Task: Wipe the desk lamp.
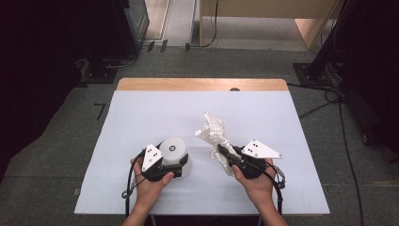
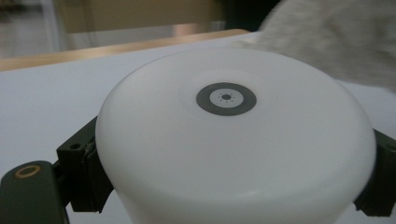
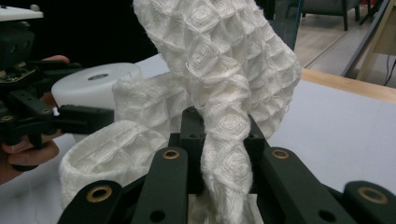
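You have two things in play. The white bowl stands upside down on the worktop, its round base up, with a small grey ring mark at the centre of that base. Just to its right, the white waffle-textured cloth is bunched and twisted, rising from the worktop in a crumpled, upright tuft.

A white-covered desk with a bare wooden far edge stands on grey carpet. Beyond it are pale wooden furniture and black cables trailing across the floor. Both sides lie in deep shadow.
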A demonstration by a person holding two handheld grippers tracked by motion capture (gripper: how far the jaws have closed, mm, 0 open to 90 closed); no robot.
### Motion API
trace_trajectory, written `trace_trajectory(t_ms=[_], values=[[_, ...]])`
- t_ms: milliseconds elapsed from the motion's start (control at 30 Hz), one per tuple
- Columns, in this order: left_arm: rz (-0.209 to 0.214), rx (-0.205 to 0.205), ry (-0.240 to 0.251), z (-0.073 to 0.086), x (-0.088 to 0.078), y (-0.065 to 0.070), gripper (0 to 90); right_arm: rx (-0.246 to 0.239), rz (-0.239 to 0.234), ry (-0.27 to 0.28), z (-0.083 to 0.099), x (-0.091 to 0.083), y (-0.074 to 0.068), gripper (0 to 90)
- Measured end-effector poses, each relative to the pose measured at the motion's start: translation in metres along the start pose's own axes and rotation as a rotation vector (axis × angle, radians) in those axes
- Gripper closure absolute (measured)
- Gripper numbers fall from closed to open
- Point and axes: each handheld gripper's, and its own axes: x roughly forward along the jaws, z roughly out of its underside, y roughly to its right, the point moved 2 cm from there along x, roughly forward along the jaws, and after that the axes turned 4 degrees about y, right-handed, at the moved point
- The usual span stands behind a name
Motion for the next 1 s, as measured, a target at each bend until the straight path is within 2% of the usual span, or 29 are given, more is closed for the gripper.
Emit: trace_trajectory(t_ms=[67, 133, 200, 267, 367, 467, 567, 633, 733, 833, 900, 1000], values=[[0.103, -0.007, 0.014, -0.004, -0.001, 0.006, 8.3, -0.001, -0.014, 0.013, -0.004, -0.001, -0.005, 77.7], [0.177, 0.017, 0.005, -0.006, 0.001, 0.014, 8.3, -0.011, -0.023, 0.031, -0.008, -0.003, -0.01, 77.7], [0.208, 0.056, -0.017, -0.006, 0.005, 0.025, 8.3, -0.008, -0.035, 0.051, -0.012, -0.005, -0.016, 77.7], [0.207, 0.081, -0.043, -0.006, 0.009, 0.032, 8.3, -0.012, -0.048, 0.068, -0.014, -0.006, -0.022, 77.7], [0.221, 0.052, -0.039, -0.009, 0.01, 0.035, 8.3, -0.039, -0.074, 0.063, -0.014, -0.003, -0.032, 77.7], [0.249, 0.001, -0.009, -0.014, 0.006, 0.029, 8.3, -0.048, -0.082, 0.045, -0.01, 0.002, -0.038, 77.7], [0.254, -0.055, 0.024, -0.018, 0.001, 0.021, 8.4, -0.04, -0.094, 0.017, -0.003, 0.007, -0.038, 77.8], [0.242, -0.089, 0.042, -0.02, -0.002, 0.015, 8.4, -0.043, -0.106, -0.013, 0.003, 0.012, -0.04, 77.9], [0.226, -0.117, 0.074, -0.025, -0.008, 0.006, 8.5, -0.037, -0.132, -0.08, 0.014, 0.022, -0.042, 77.8], [0.209, -0.137, 0.105, -0.029, -0.015, -0.001, 8.5, -0.052, -0.158, -0.136, 0.024, 0.031, -0.047, 77.9], [0.197, -0.144, 0.126, -0.031, -0.018, -0.004, 8.6, -0.058, -0.17, -0.162, 0.028, 0.035, -0.051, 77.8], [0.197, -0.146, 0.122, -0.03, -0.018, -0.007, 8.6, -0.072, -0.174, -0.163, 0.028, 0.037, -0.053, 77.9]])
